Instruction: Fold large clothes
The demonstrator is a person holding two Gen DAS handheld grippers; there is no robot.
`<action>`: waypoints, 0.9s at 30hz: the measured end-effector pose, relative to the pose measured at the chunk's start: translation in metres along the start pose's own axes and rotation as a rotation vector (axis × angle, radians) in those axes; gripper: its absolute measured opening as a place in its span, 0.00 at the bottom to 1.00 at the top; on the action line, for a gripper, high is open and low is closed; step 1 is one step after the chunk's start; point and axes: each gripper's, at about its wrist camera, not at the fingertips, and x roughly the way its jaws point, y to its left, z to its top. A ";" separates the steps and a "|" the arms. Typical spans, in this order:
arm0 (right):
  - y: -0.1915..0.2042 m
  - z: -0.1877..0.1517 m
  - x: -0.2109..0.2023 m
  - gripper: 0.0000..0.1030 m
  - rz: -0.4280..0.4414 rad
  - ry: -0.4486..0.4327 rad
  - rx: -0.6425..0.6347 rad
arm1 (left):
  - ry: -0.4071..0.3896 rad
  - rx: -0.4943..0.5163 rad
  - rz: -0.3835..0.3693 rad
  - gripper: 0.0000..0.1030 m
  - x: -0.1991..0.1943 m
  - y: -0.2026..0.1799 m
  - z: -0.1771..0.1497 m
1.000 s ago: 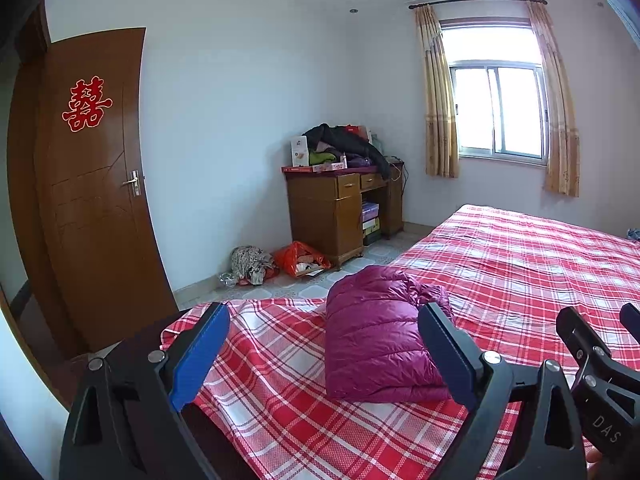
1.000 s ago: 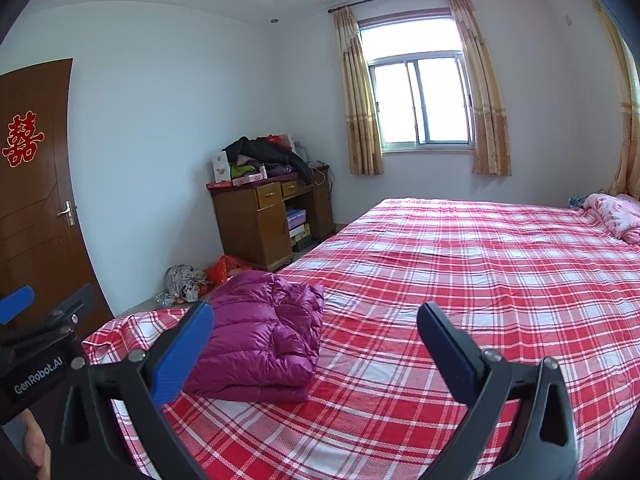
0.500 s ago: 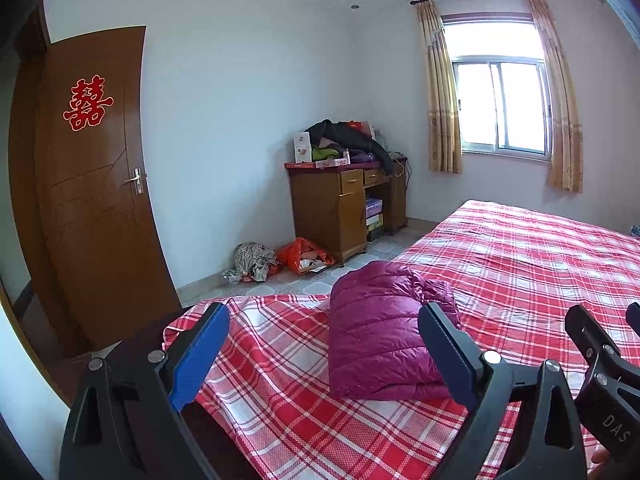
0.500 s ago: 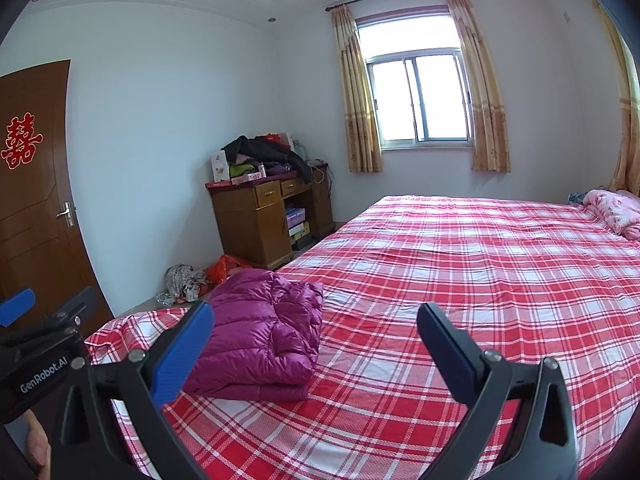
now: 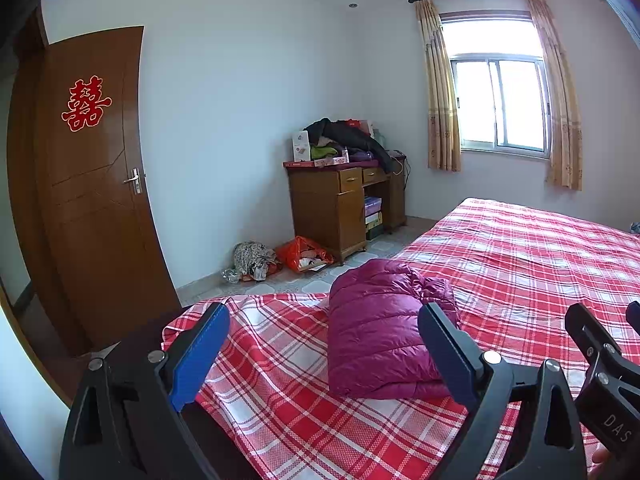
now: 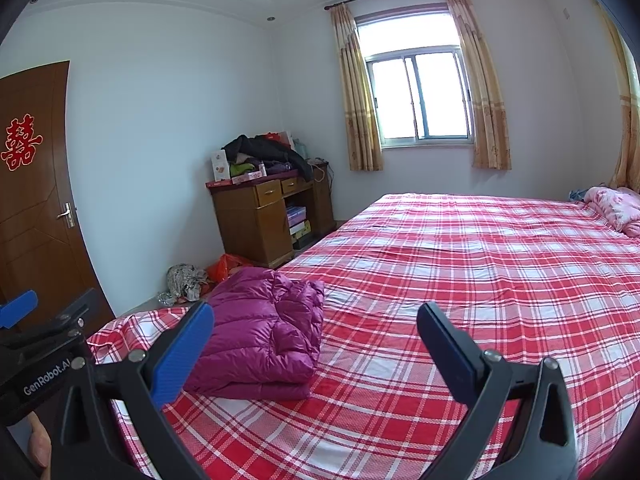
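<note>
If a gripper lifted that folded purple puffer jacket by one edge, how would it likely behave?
The purple puffer jacket looks puffy and quilted, so it is probably light for its bulk. It lies in soft stacked layers on the bed, so a one-edge lift would likely let it flop open. Its shiny shell may slip between the pads.

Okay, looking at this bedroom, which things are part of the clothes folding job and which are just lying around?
Part of the job:
- folded purple quilted puffer jacket
- red and white plaid bed sheet it lies on
- left gripper and right gripper, jaws open, empty

Just lying about:
- brown wooden desk piled with clothes
- orange plastic bag on the floor
- pink blanket
</note>
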 end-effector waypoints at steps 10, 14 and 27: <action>0.000 0.000 0.000 1.00 -0.002 -0.001 0.003 | 0.003 -0.005 -0.003 0.93 0.002 0.002 -0.001; 0.000 0.000 0.000 1.00 -0.003 -0.001 0.003 | -0.008 -0.007 0.001 0.93 0.001 0.004 0.000; -0.001 -0.002 0.001 1.00 -0.006 -0.002 -0.001 | 0.019 -0.009 0.008 0.93 0.007 0.002 -0.001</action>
